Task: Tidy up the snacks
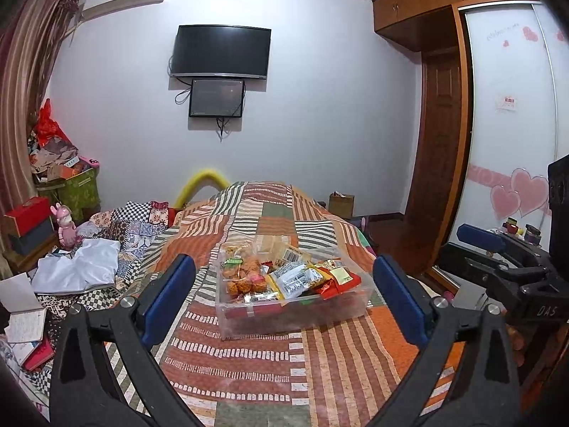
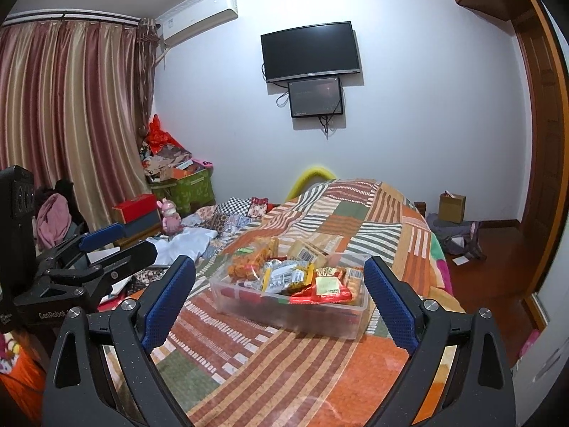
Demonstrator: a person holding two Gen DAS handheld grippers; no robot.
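A clear plastic box (image 1: 295,315) sits on a striped patchwork bedspread (image 1: 249,356); it also shows in the right wrist view (image 2: 284,315). It holds several snack packets: orange fried snacks (image 1: 245,272), a silver and yellow packet (image 1: 295,279) and a red packet (image 1: 338,281). My left gripper (image 1: 284,284) is open and empty, held short of the box. My right gripper (image 2: 281,284) is open and empty, also short of the box. Each gripper shows at the edge of the other's view.
The bed's left side carries a white cloth (image 1: 78,267), patterned fabric and notebooks (image 1: 25,320). A pink figurine (image 1: 65,227) and boxes stand by the curtain. A TV (image 1: 220,51) hangs on the far wall. A wardrobe (image 1: 508,124) stands at right.
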